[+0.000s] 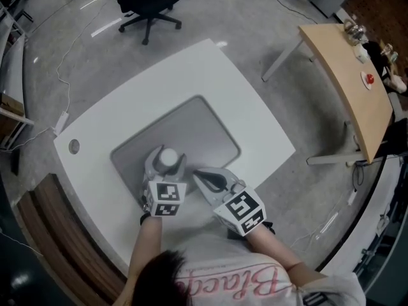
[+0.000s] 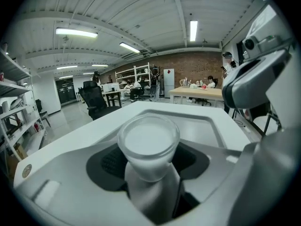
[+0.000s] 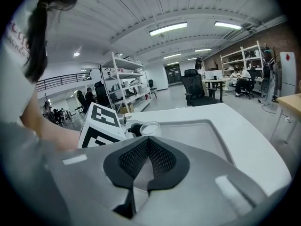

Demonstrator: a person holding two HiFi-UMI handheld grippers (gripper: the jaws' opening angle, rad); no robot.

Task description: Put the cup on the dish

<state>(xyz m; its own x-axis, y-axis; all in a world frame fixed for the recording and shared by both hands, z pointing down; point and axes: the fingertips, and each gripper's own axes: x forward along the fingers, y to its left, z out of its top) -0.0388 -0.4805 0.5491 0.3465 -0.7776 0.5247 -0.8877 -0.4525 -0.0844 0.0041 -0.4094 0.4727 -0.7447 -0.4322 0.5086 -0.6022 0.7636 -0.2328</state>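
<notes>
A small translucent white cup [image 1: 168, 157] [image 2: 148, 145] stands upright between the jaws of my left gripper [image 1: 164, 164] [image 2: 149, 163], which is shut on it. The cup hangs just over the near left part of the grey rectangular dish [image 1: 201, 123] [image 2: 209, 126] [image 3: 200, 131], which is set into the white table [image 1: 210, 69]. My right gripper [image 1: 199, 174] [image 3: 148, 147] is close to the right of the cup, over the dish's near edge, shut with nothing in it. In the right gripper view the cup [image 3: 150, 128] shows beside the left gripper's marker cube [image 3: 104, 123].
A black office chair [image 1: 148, 2] stands beyond the table's far edge. A wooden table [image 1: 350, 75] with small items is at the right. A round metal disc [image 1: 74, 146] sits near the white table's left corner. Shelves and desks fill the room behind.
</notes>
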